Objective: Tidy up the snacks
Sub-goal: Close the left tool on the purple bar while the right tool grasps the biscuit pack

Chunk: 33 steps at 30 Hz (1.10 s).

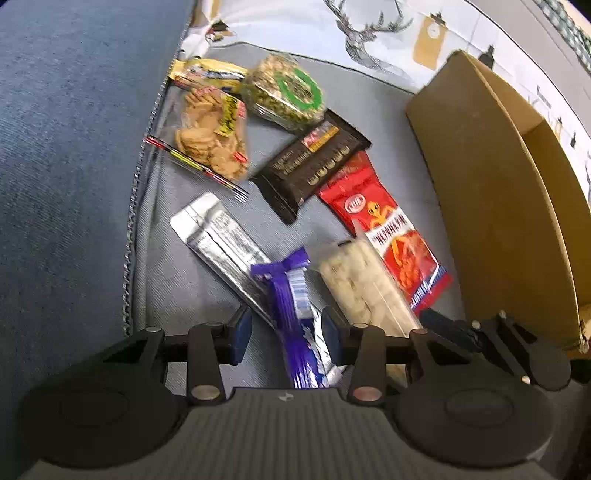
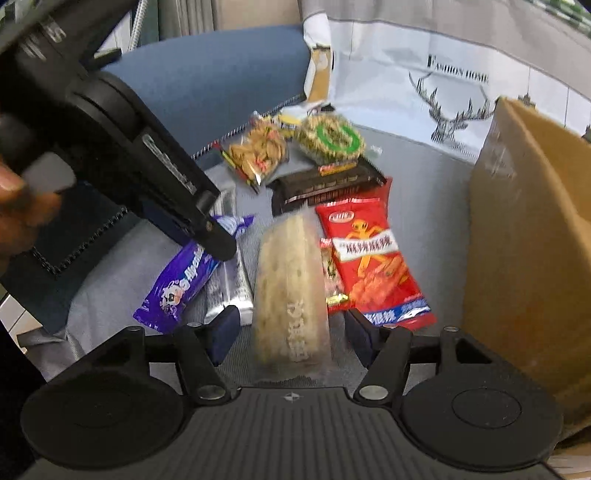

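Observation:
Snack packets lie spread on a grey seat cushion. My left gripper stands open around a purple packet, which lies over a silver packet; there is a gap at the left pad. In the right wrist view the left gripper's fingers reach down onto the purple packet. My right gripper is open, with a pale clear packet lying between its pads and space on both sides. A red packet lies just right of it.
Farther back lie a dark brown packet, a biscuit bag, a green-labelled tub and a yellow packet. An open cardboard box stands at the right. A blue cushion rises on the left, with a deer-print cloth behind.

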Each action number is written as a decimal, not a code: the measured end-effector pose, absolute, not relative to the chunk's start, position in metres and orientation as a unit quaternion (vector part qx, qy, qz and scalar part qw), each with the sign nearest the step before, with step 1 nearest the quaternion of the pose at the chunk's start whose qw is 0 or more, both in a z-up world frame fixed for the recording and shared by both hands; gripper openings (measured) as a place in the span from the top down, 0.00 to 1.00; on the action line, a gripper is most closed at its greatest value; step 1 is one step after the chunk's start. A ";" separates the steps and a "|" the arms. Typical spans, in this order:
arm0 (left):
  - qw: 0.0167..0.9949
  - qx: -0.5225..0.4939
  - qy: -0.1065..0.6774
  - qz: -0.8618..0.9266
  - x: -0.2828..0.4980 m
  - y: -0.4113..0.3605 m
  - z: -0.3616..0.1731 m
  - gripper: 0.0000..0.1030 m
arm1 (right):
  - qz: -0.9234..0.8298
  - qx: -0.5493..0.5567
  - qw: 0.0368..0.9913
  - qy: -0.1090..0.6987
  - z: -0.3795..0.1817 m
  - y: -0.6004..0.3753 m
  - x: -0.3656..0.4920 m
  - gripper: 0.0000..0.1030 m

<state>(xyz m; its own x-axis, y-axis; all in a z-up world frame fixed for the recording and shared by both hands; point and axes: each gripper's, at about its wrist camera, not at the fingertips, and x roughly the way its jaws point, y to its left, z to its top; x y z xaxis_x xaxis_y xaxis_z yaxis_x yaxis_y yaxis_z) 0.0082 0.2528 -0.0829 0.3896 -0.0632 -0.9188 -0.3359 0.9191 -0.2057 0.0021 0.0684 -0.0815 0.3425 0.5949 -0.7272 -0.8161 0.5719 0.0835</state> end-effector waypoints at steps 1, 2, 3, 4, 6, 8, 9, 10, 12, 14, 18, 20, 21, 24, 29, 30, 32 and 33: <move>0.812 -0.180 0.550 0.080 0.008 0.250 -0.084 0.55 | 0.437 -0.152 0.805 0.371 -0.083 0.069 0.002 0.37; 0.811 -0.175 0.553 0.076 0.008 0.248 -0.085 0.55 | 0.436 -0.153 0.805 0.371 -0.083 0.069 0.003 0.37; 0.811 -0.169 0.555 0.072 0.009 0.244 -0.085 0.55 | 0.437 -0.153 0.805 0.372 -0.083 0.068 0.003 0.38; 0.811 -0.161 0.558 0.069 0.009 0.241 -0.085 0.55 | 0.437 -0.151 0.805 0.372 -0.083 0.068 0.003 0.38; 0.812 -0.154 0.559 0.068 0.009 0.238 -0.085 0.56 | 0.436 -0.149 0.805 0.372 -0.084 0.067 0.003 0.38; 0.811 -0.152 0.562 0.067 0.009 0.237 -0.086 0.59 | 0.436 -0.150 0.805 0.373 -0.084 0.067 0.003 0.38; 0.810 -0.150 0.563 0.068 0.009 0.236 -0.087 0.66 | 0.436 -0.151 0.804 0.374 -0.085 0.067 0.004 0.40; 0.808 -0.147 0.566 0.068 0.010 0.236 -0.088 0.70 | 0.436 -0.152 0.804 0.375 -0.085 0.067 0.004 0.42; 0.807 -0.143 0.569 0.068 0.010 0.235 -0.089 0.79 | 0.437 -0.152 0.802 0.376 -0.086 0.068 0.004 0.51; 0.809 -0.141 0.566 0.069 0.010 0.235 -0.088 0.81 | 0.440 -0.155 0.801 0.376 -0.086 0.068 0.004 0.57; 0.824 -0.147 0.542 0.081 0.007 0.239 -0.080 0.82 | 0.442 -0.162 0.805 0.360 -0.083 0.068 0.000 0.59; 0.834 -0.160 0.521 0.086 0.005 0.244 -0.073 0.83 | 0.438 -0.158 0.814 0.348 -0.079 0.066 -0.001 0.59; 0.838 -0.168 0.512 0.086 0.003 0.246 -0.070 0.83 | 0.437 -0.152 0.817 0.343 -0.075 0.064 -0.001 0.59; 0.844 -0.188 0.494 0.086 0.002 0.249 -0.065 0.83 | 0.434 -0.135 0.827 0.331 -0.064 0.057 0.001 0.59; 0.849 -0.193 0.484 0.091 0.006 0.249 -0.061 0.83 | 0.420 -0.119 0.841 0.321 -0.052 0.048 0.005 0.59; 0.851 -0.194 0.480 0.093 0.006 0.249 -0.060 0.83 | 0.418 -0.116 0.843 0.319 -0.051 0.046 0.006 0.59; 0.855 -0.194 0.470 0.104 0.006 0.251 -0.055 0.83 | 0.414 -0.107 0.848 0.313 -0.044 0.043 0.009 0.59; 0.858 -0.191 0.463 0.112 0.007 0.249 -0.053 0.83 | 0.412 -0.103 0.851 0.309 -0.041 0.041 0.009 0.59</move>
